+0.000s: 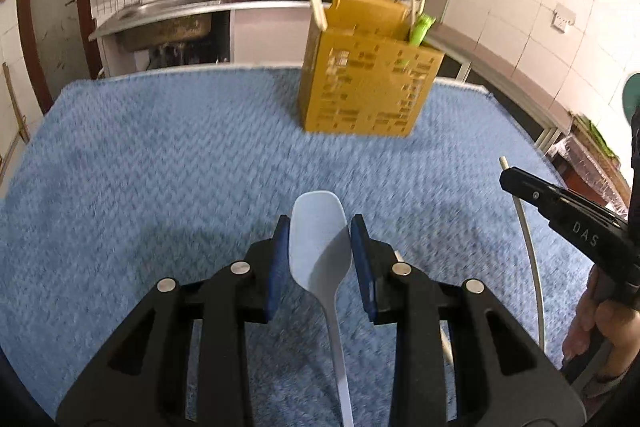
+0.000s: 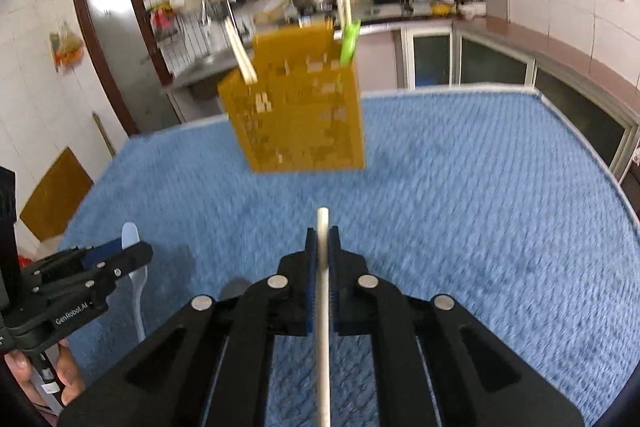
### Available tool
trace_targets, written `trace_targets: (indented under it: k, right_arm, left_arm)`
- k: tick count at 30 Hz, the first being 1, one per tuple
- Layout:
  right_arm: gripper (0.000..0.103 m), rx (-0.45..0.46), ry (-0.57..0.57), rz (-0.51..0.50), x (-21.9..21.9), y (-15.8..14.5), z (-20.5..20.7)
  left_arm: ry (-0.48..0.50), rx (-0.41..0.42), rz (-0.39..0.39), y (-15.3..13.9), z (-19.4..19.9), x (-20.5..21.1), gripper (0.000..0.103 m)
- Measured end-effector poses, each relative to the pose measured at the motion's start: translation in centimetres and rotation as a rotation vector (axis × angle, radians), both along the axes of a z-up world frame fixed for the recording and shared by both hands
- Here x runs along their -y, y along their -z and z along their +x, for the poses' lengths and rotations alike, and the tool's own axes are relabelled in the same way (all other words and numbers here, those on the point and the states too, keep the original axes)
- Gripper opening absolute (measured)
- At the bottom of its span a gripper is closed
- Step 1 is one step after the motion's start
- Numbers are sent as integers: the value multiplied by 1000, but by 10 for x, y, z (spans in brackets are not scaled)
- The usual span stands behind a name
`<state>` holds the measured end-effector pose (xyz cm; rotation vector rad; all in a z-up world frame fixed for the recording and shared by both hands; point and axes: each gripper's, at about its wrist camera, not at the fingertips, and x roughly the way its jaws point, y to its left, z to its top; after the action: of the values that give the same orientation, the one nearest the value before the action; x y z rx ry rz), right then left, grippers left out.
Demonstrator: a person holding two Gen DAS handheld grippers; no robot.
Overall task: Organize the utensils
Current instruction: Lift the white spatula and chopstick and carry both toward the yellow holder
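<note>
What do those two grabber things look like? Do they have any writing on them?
Both are black plastic claws with triangle-shaped holes and round silver bolts. The left gripper and the right gripper each have two fingers with dark blue pads. Seen from the side, one has white letters "GenRobot.AI" and the other "DAS". No cables show.

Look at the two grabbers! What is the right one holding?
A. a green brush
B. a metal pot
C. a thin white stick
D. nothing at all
C: the right gripper is shut on a thin white stick that runs between its blue pads, while the left gripper has the white spoon.
</note>
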<state>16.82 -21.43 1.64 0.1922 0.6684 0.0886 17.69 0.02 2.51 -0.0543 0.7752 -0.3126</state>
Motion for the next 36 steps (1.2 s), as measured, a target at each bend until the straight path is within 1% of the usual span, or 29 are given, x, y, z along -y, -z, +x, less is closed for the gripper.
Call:
trace_targets:
  k: [4,6,9,13,21,28,31,36]
  right_arm:
    - [6,79,2,40,8,-19,-2]
    - [6,116,-2,64,12,-27,-2]
    - [6,151,-10,76,16,-36,-1]
    - [6,171,-13,97,20,-43,3]
    - [6,173,-16,109,23,-45,7]
    - [6,144,-19,110,26,-41,13]
    - [6,131,-26,126,27,-41,15]
    - [6,147,-31,102,25,-47,14]
  left_arm:
    - [13,68,3,-21,-2,6,30]
    - [20,85,3,-27,-2,9,29]
    - [26,104,4,-36,-1,12,29]
    - [35,117,7,-41,-1,15,29]
    - [44,124,4,-43,3,14,29]
    - [44,123,2,-43,5,13,29]
    - [46,128,4,-45,7,12,29]
    - [47,139,1,-50,11,9,29]
